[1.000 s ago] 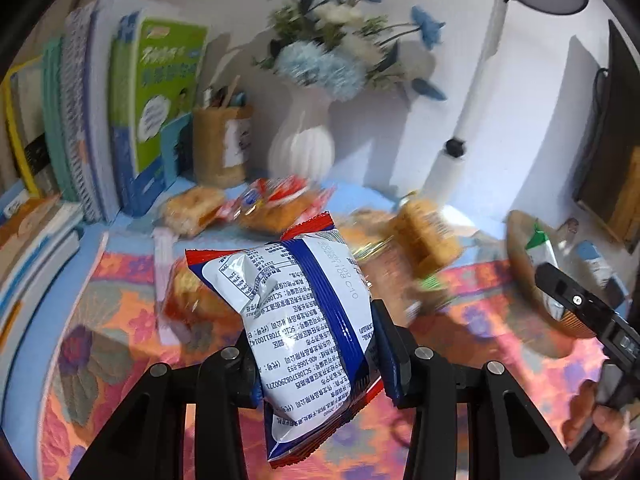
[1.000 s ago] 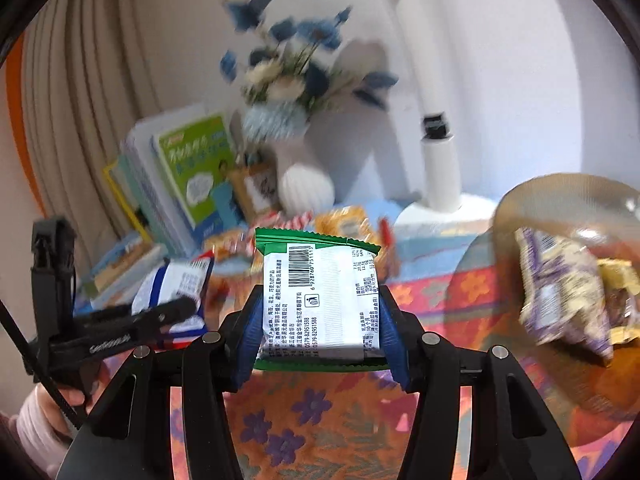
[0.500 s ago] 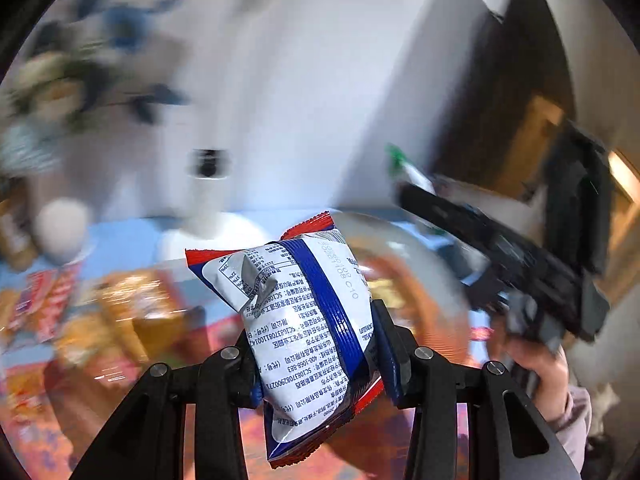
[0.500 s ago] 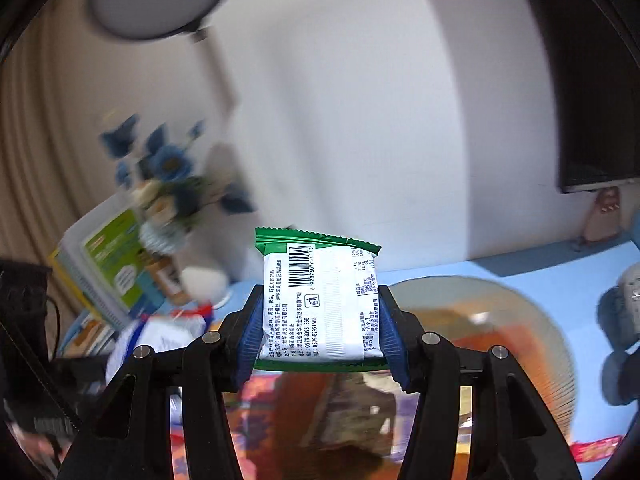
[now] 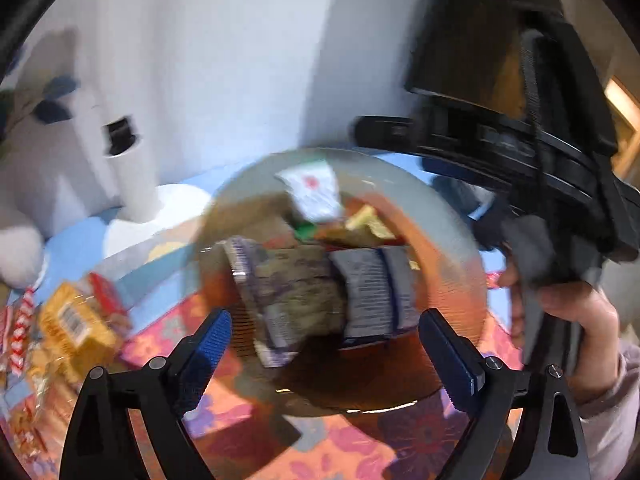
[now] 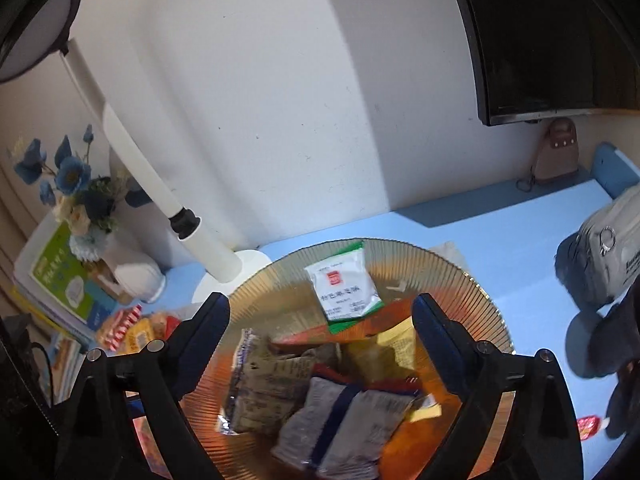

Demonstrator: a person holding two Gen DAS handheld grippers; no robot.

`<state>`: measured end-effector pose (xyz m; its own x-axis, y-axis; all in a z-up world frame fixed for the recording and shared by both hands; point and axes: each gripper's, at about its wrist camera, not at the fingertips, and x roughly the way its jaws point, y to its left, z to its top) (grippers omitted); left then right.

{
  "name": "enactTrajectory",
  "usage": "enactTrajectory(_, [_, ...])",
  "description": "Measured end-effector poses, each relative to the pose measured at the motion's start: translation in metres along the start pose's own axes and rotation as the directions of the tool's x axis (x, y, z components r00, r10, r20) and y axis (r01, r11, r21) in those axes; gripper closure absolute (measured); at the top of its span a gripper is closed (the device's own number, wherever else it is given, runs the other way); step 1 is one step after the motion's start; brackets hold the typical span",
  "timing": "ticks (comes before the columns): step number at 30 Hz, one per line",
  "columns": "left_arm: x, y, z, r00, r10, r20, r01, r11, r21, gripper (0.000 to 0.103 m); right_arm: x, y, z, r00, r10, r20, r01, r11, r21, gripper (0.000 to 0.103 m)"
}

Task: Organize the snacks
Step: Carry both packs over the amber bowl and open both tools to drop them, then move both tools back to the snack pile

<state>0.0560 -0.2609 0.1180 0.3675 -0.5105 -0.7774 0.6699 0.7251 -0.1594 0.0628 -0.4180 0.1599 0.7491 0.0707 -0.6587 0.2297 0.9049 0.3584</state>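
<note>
Both tools opening, nothing gripped; left tool [image 5: 324,344] & right tool [image 6: 320,328] above snack packets [image 6: 320,392] in bowl [image 6: 472,280].

The ribbed bowl [image 6: 452,268] looks like translucent amber glass or plastic, glossy. The snack packets [image 6: 344,292] inside are crinkled, shiny plastic film. The tabletop [image 6: 500,224] is smooth matt blue. The fingers [image 6: 436,332] are matt black plastic with textured blue pads.

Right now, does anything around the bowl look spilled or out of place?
The green-edged packet leans against the bowl's far rim instead of lying flat with the pile. A small red wrapper lies alone on the blue surface, right of the bowl.
</note>
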Motion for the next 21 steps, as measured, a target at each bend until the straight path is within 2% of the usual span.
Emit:
enactTrajectory(6, [-0.037, 0.045, -0.013, 0.986, 0.155, 0.066, -0.152, 0.987, -0.056, 0.01, -0.009, 0.043, 0.0, 0.996, 0.078, 0.053, -0.077, 0.997, -0.02, 0.008])
enactTrajectory(11, [-0.077, 0.098, -0.026, 0.945, 0.313, 0.094, -0.299, 0.944, -0.138, 0.01, -0.01, 0.105, -0.012, 0.98, 0.187, 0.066, -0.181, 0.979, -0.089, 0.003])
enactTrajectory(14, [-0.104, 0.136, -0.041, 0.918, 0.386, 0.094, -0.364, 0.912, -0.189, 0.009, -0.009, 0.145, -0.024, 0.972, 0.23, 0.044, -0.221, 0.963, -0.153, 0.001])
enactTrajectory(18, [-0.13, 0.194, -0.07, 0.866, 0.496, 0.057, -0.464, 0.842, -0.277, 0.008, 0.003, 0.188, -0.051, 0.947, 0.32, -0.024, -0.318, 0.926, -0.201, 0.0])
enactTrajectory(19, [-0.135, 0.211, -0.08, 0.857, 0.513, 0.048, -0.477, 0.825, -0.302, 0.008, 0.007, 0.194, -0.059, 0.943, 0.332, -0.034, -0.332, 0.92, -0.206, 0.0])
enactTrajectory(21, [-0.141, 0.241, -0.1, 0.85, 0.527, 0.009, -0.49, 0.796, -0.356, 0.008, 0.019, 0.209, -0.075, 0.935, 0.349, -0.065, -0.354, 0.91, -0.214, 0.0])
